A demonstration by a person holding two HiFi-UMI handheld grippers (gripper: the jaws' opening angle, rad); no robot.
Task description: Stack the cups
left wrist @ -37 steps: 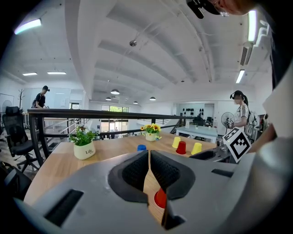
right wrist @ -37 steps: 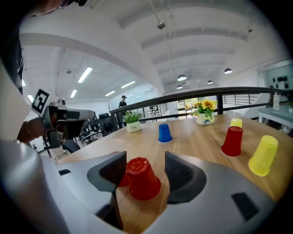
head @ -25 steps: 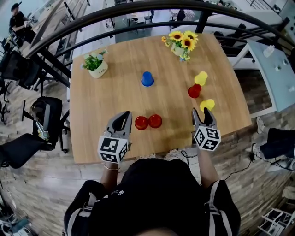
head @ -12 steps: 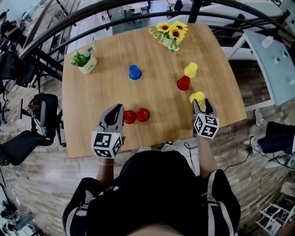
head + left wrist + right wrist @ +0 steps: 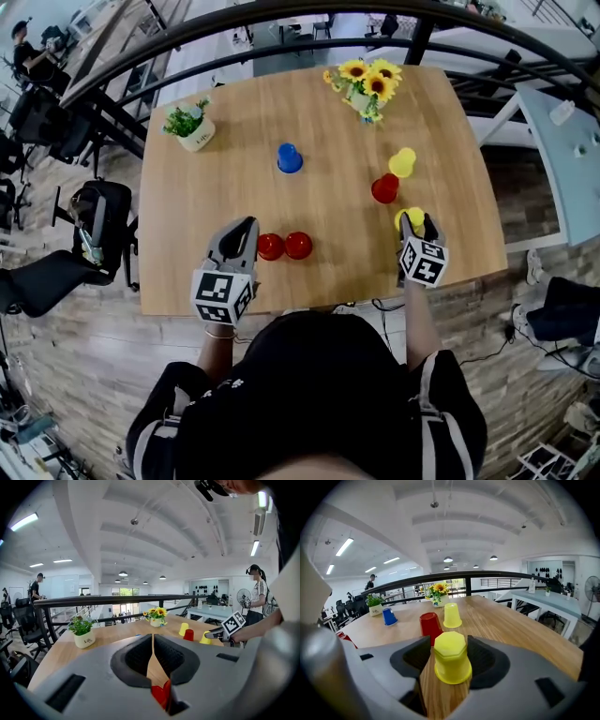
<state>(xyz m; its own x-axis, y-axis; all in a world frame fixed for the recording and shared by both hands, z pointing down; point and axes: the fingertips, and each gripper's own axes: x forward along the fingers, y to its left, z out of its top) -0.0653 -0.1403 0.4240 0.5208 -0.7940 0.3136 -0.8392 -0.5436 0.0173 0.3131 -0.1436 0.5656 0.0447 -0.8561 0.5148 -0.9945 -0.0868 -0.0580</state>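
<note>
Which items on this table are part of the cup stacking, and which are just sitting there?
Belongs to the job: blue cup, left front red cup, right front red cup, far red cup, far yellow cup, near yellow cup.
Just lying about: sunflowers, potted plant.

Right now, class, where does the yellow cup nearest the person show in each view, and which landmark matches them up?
Head view: nearest yellow cup, lower right of the table.
Left gripper view: same cup, right of centre, just right of a red cup.
Right gripper view: same cup, low centre, between the jaws.
Shared landmark: the sunflowers, at the table's far edge in all three.
</note>
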